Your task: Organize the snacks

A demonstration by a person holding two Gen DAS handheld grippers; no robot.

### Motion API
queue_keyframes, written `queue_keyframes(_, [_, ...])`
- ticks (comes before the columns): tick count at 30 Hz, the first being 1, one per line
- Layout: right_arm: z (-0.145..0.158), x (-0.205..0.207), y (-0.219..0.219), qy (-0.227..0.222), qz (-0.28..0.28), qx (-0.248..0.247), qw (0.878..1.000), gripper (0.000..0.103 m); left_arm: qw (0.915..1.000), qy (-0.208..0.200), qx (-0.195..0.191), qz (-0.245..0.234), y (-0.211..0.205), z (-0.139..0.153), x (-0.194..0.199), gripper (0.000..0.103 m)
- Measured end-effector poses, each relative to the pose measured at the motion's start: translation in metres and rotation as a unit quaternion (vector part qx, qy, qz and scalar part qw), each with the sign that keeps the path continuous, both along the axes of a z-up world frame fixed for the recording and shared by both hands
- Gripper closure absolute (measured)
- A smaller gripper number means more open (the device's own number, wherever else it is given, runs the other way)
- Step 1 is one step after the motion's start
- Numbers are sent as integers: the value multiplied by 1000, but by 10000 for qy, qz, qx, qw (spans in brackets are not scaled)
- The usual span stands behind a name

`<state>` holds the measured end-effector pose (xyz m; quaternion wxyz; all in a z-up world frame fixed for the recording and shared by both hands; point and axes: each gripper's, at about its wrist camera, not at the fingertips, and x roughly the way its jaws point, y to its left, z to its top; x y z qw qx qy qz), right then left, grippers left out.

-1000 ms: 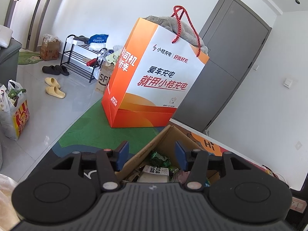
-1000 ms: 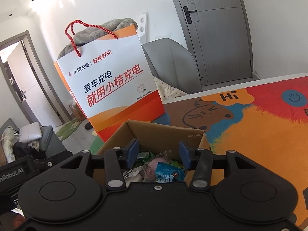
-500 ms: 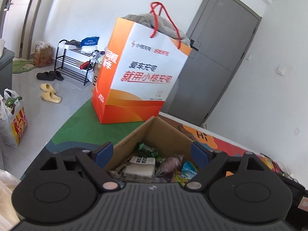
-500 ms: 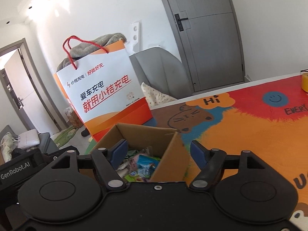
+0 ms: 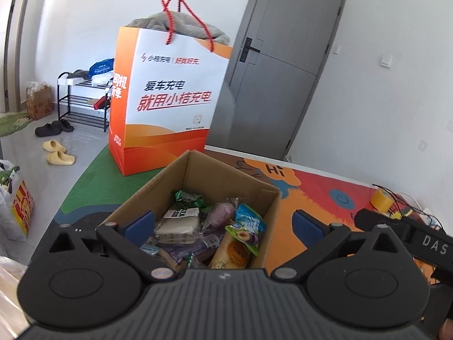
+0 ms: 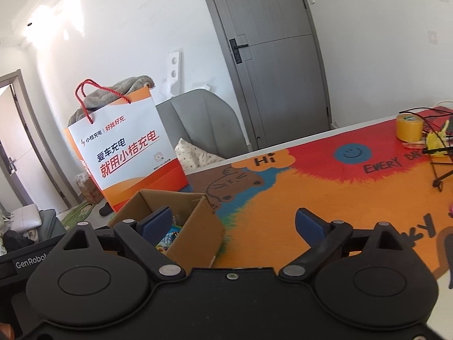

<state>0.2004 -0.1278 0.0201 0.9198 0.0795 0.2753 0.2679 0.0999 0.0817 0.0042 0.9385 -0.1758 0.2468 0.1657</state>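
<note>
Both grippers, left (image 5: 223,221) and right (image 6: 233,221), have spread wide, holding nothing; snacks (image 5: 209,226) lie in the box (image 5: 226,177) at the table's (image 6: 339,198) corner.

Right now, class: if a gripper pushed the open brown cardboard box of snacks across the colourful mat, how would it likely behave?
The open brown cardboard box would probably slide rather than tip: it sits low and wide. It is likely light, since the wrapped snack packets inside look small. Its thin walls may flex under a push.

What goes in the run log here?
left tool: open over cardboard box | right tool: open, empty | snack packets: in box
</note>
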Motion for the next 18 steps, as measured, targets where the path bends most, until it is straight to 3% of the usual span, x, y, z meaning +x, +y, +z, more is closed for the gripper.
queue_keyframes(3, [2, -6, -13, -45, -83, 7, 10000, 0, 9998, 28, 108, -186, -9, 3, -2, 1])
queue_keyframes(18, [12, -38, -61, -110, -323, -229, 9992, 0, 9944, 251, 380, -954, -35, 7, -25, 0])
